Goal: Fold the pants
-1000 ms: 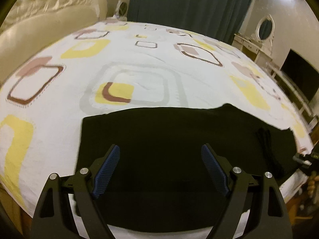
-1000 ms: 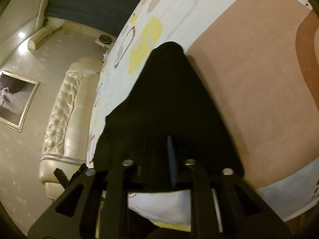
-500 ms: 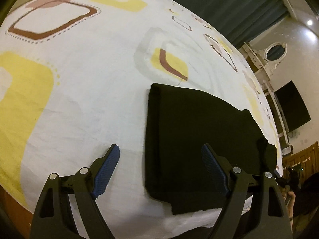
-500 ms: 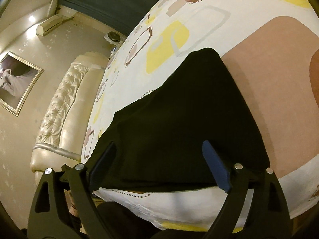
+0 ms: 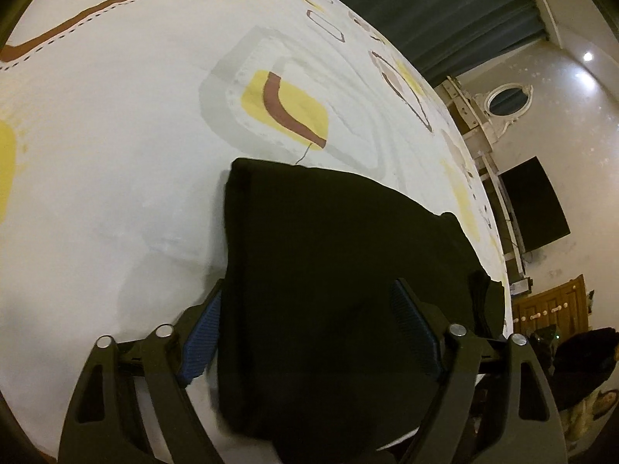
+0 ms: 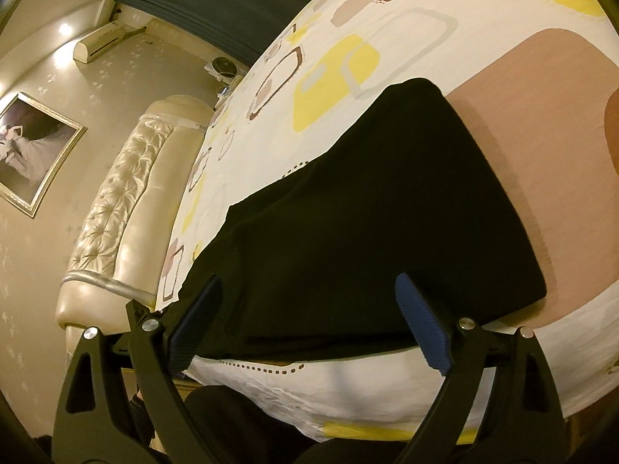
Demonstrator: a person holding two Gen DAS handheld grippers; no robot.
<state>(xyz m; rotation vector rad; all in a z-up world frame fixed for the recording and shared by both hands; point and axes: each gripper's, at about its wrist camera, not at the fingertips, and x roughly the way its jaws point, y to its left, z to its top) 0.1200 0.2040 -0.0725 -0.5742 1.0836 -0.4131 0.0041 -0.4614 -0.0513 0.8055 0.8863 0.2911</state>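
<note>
The black pants (image 5: 340, 270) lie flat on the patterned bedsheet (image 5: 116, 154), near the bed edge closest to me, already folded into a compact slab. In the left wrist view their long axis runs from the square corner at the upper left toward the lower right, along the bed edge; the short axis points away from me, across the bed.

My left gripper (image 5: 313, 332) is the nearer one: the end of the slab sits between its fingers. The jaws have just been closing, yet both blue pads (image 5: 201, 344) stand clear of the cloth, so nothing is clamped.

My right gripper (image 6: 309, 324) hangs over the opposite end of the pants (image 6: 379, 212). Its jaws have just been opening and stand wide apart, holding nothing.

In my judgement, the next fold goes end over end along the long axis.
</note>
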